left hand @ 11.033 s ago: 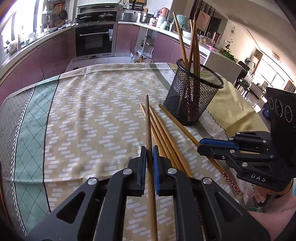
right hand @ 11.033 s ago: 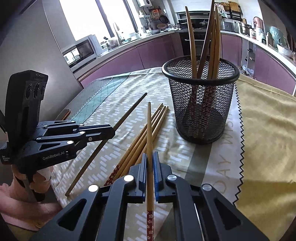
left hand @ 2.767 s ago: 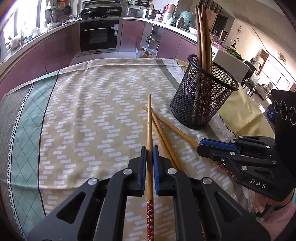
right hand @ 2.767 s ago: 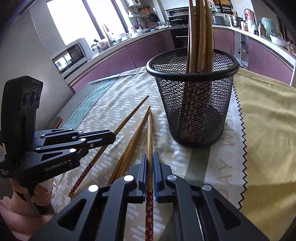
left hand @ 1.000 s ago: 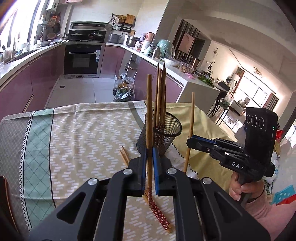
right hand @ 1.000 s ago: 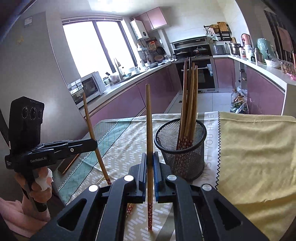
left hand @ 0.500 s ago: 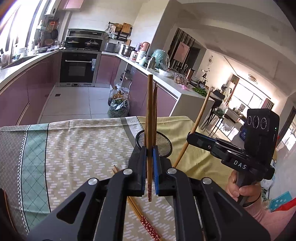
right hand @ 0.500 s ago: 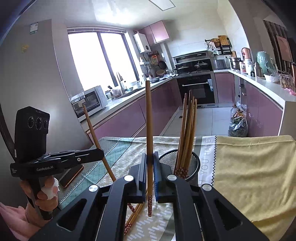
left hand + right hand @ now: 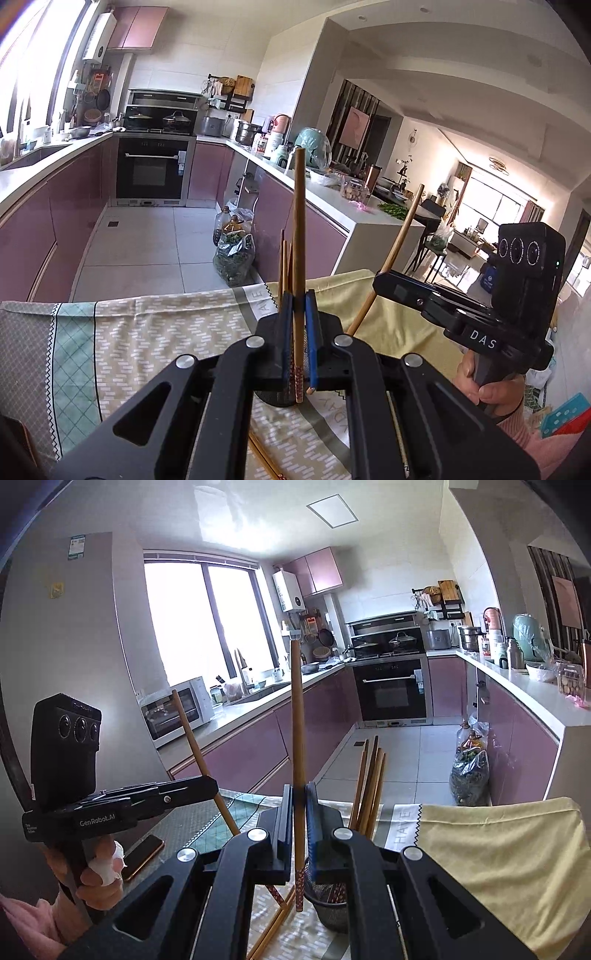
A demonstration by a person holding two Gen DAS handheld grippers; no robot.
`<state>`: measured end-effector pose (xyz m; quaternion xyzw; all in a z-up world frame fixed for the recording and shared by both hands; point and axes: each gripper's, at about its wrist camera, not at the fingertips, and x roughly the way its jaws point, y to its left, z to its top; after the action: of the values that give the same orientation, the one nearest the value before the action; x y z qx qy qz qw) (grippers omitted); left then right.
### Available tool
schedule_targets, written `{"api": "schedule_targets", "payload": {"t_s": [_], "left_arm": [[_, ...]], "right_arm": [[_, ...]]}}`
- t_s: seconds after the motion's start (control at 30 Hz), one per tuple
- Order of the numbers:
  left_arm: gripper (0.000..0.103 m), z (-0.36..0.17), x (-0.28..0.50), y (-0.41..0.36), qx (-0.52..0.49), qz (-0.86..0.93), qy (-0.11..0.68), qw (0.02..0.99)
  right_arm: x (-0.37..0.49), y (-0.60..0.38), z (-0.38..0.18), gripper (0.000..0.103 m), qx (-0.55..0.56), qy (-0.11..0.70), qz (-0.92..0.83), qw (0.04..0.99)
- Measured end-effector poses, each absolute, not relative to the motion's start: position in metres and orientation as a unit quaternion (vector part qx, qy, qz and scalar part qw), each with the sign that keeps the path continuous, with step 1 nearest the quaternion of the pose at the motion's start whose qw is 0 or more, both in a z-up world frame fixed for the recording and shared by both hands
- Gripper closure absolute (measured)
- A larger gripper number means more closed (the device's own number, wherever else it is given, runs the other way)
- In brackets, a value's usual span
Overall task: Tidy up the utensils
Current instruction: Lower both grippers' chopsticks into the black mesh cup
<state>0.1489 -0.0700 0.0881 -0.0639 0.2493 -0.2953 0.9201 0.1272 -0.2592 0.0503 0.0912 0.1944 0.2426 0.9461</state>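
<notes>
My left gripper (image 9: 298, 314) is shut on a wooden chopstick (image 9: 298, 236) and holds it upright, high above the table, over the black mesh holder (image 9: 275, 398). My right gripper (image 9: 297, 805) is shut on another chopstick (image 9: 296, 738), also upright, beside the mesh holder (image 9: 332, 912). Several chopsticks (image 9: 371, 782) stand in the holder. A few chopsticks (image 9: 271, 928) lie on the tablecloth below. In the left wrist view the right gripper (image 9: 380, 282) shows with its chopstick (image 9: 400, 236) tilted; in the right wrist view the left gripper (image 9: 214, 786) shows with its tilted chopstick (image 9: 192, 734).
The table carries a patterned cloth (image 9: 147, 332) and a yellow cloth (image 9: 498, 849). A phone (image 9: 142, 856) lies near the table's left edge. Beyond it are purple kitchen cabinets, an oven (image 9: 149, 173) and a bag of greens (image 9: 234, 254) on the floor.
Both grippers have lifted higher and tilted up with their chopsticks; the holder now sits low in both views, mostly hidden behind the fingers.
</notes>
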Motion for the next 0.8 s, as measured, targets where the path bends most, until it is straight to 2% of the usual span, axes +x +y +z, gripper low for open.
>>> {"api": "schedule_targets", "payload": {"t_s": [0.43, 0.8], "left_arm": [[0.096, 0.101, 0.166, -0.090, -0.050, -0.286, 0.234, 0.928], [0.096, 0.070, 0.184, -0.110, -0.008, -0.278, 0.287, 0.917]], "right_arm": [[0.147, -0.265, 0.054, 0.097, 0.094, 0.188, 0.222, 0.952], [0.170, -0.261, 0.023, 0.097, 0.092, 0.241, 0.211, 0.943]]}}
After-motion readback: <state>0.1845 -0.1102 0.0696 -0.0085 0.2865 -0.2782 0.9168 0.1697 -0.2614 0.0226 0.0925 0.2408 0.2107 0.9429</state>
